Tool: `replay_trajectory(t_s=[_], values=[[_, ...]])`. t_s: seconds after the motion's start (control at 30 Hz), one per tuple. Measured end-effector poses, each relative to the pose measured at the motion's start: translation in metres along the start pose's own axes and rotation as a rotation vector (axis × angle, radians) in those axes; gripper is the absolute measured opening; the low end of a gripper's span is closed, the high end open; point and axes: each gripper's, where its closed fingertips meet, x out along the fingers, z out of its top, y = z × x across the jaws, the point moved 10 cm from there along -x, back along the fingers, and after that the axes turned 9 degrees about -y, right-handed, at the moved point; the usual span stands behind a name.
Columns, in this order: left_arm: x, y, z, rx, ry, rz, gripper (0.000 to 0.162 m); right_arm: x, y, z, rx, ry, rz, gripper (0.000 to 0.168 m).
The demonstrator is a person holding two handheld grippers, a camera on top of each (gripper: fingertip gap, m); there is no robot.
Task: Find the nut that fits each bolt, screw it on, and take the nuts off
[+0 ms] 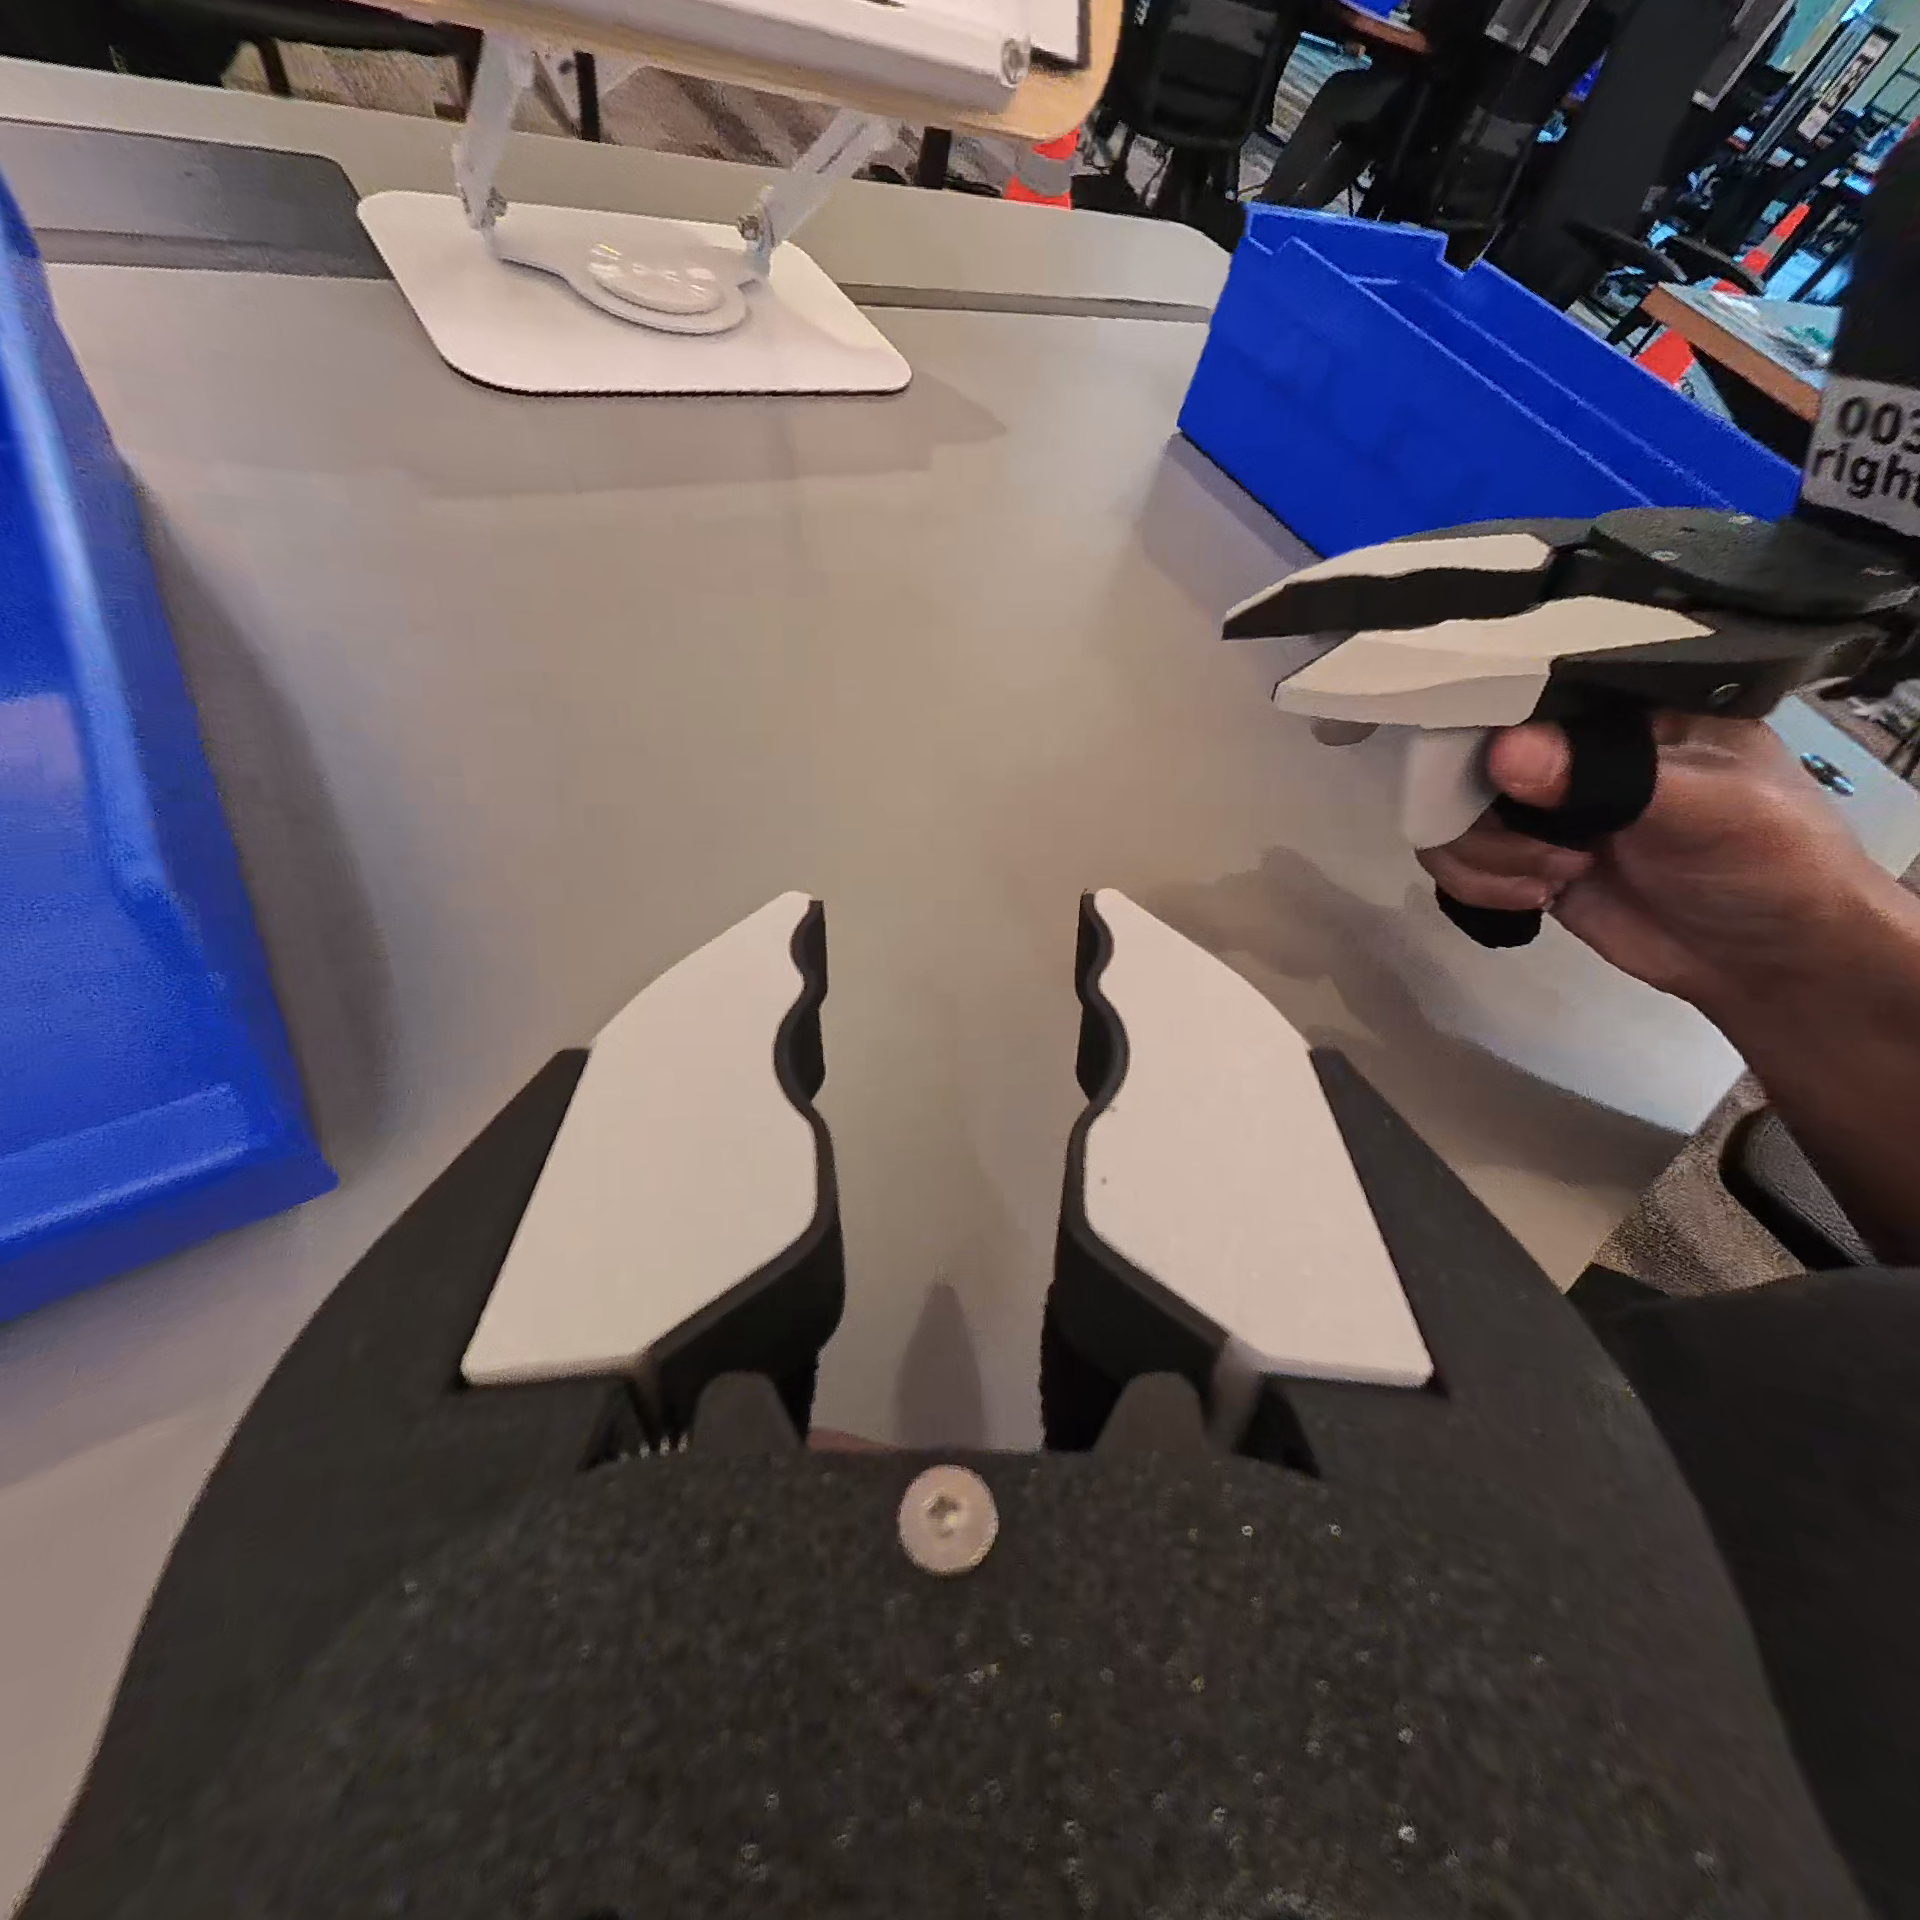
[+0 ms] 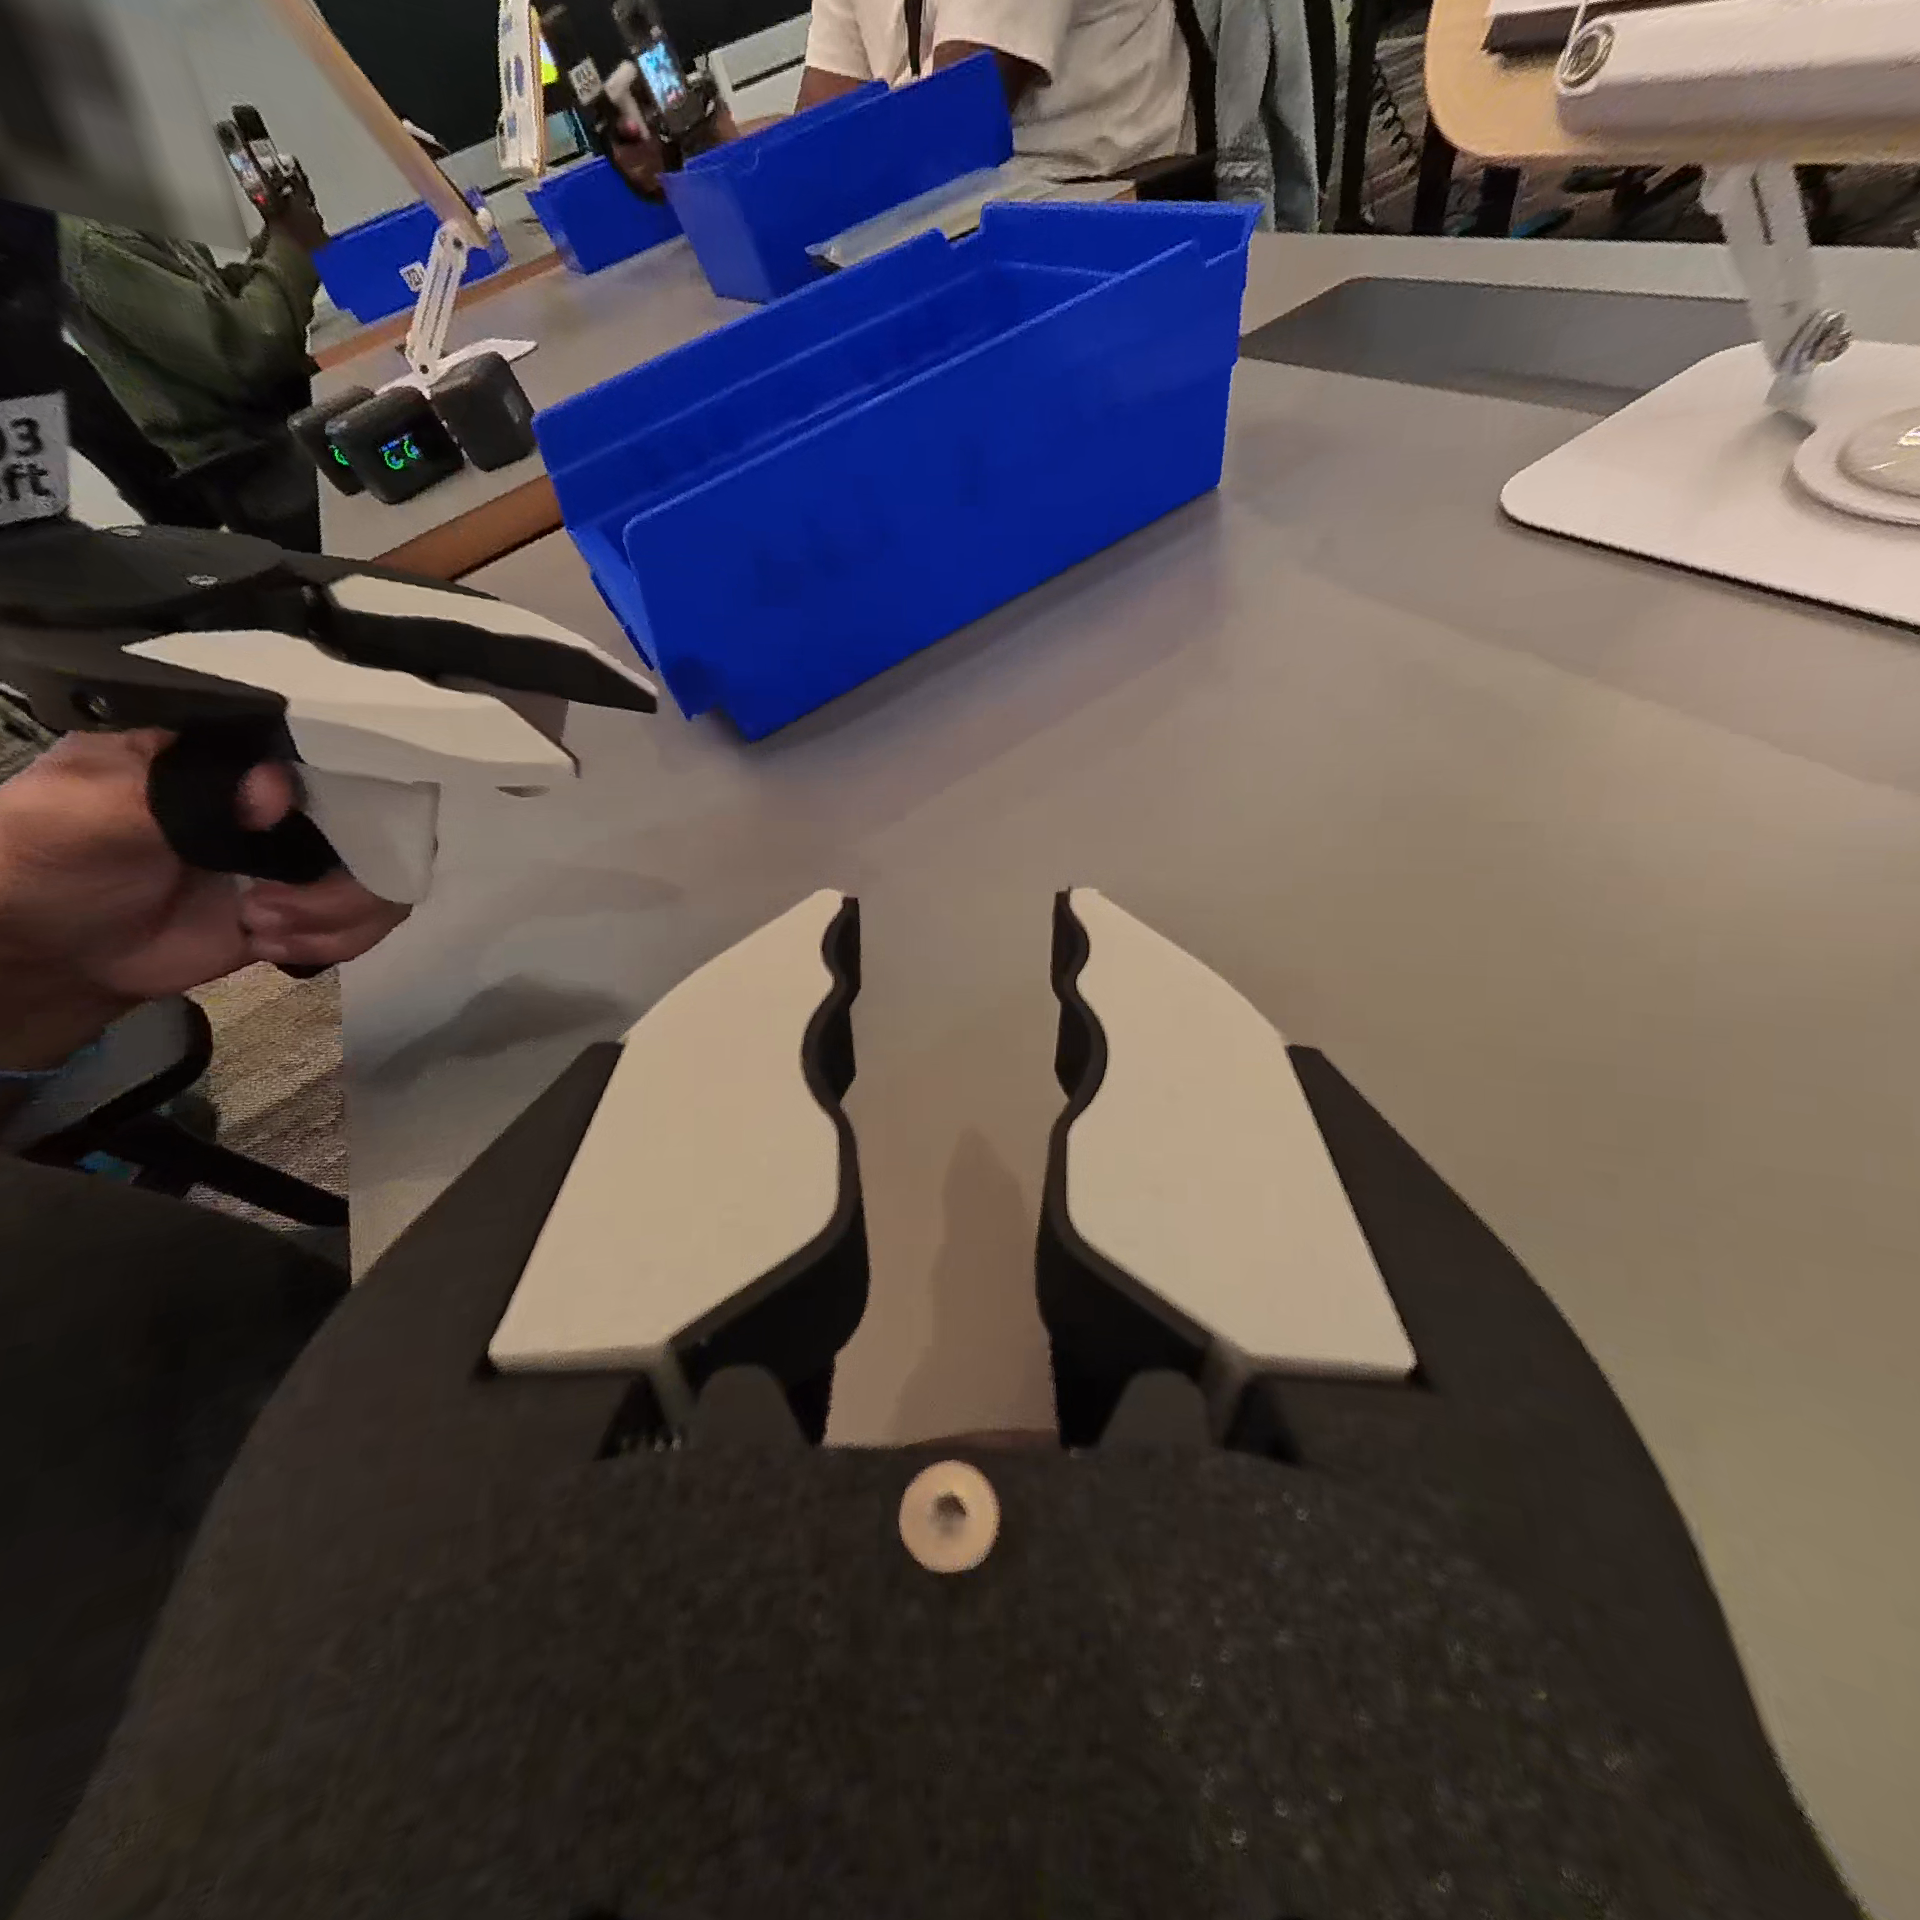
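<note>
No nut or bolt shows in either view. My left gripper (image 1: pixel 951 914) is open and empty, held over the bare grey table (image 1: pixel 675 675). My right gripper (image 2: pixel 956 909) is open and empty too, over the same table (image 2: pixel 1403 987). Each gripper shows in the other's view, held by a hand: the right gripper (image 1: pixel 1252 665) at the right edge, the left gripper (image 2: pixel 613 732) at the left edge. Both point toward the table's middle with their jaws a little apart and nothing between them.
One blue bin (image 1: pixel 125 831) stands at my left and also shows in the right wrist view (image 2: pixel 914 499). Another blue bin (image 1: pixel 1455 416) stands at the back right. A white stand (image 1: pixel 644 312) on a flat base (image 2: pixel 1662 520) is at the back. People and more bins sit at tables beyond. About 30 cm separates my right fingertips from the flat base (image 2: pixel 1662 520). It is also in sight in the left wrist view (image 1: pixel 595 365).
</note>
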Motion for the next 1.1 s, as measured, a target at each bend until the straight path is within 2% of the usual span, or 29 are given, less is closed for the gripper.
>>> replay_trajectory(t_s=[0.63, 0.77, 0.87, 0.93, 1.03, 1.1], values=[[-0.015, 0.018, 0.019, -0.027, 0.01, -0.008, 0.04, -0.01, -0.014, -0.004, -0.016, 0.046, -0.016, 0.029], [-0.026, 0.025, 0.05, 0.054, -0.001, -0.018, 0.04, -0.012, -0.017, -0.005, -0.018, 0.049, -0.022, 0.029], [-0.029, 0.056, 0.087, 0.225, 0.08, 0.06, 0.039, -0.015, -0.019, -0.004, -0.011, 0.04, -0.021, 0.029], [-0.017, 0.091, 0.106, 0.339, 0.188, 0.13, 0.039, -0.017, -0.02, -0.005, -0.003, 0.038, -0.019, 0.029], [0.027, 0.153, 0.123, 0.473, 0.313, 0.189, 0.037, -0.02, -0.02, -0.005, 0.001, 0.041, -0.022, 0.029], [0.065, 0.192, 0.123, 0.497, 0.393, 0.171, 0.035, -0.022, -0.019, -0.004, -0.003, 0.042, -0.025, 0.029]])
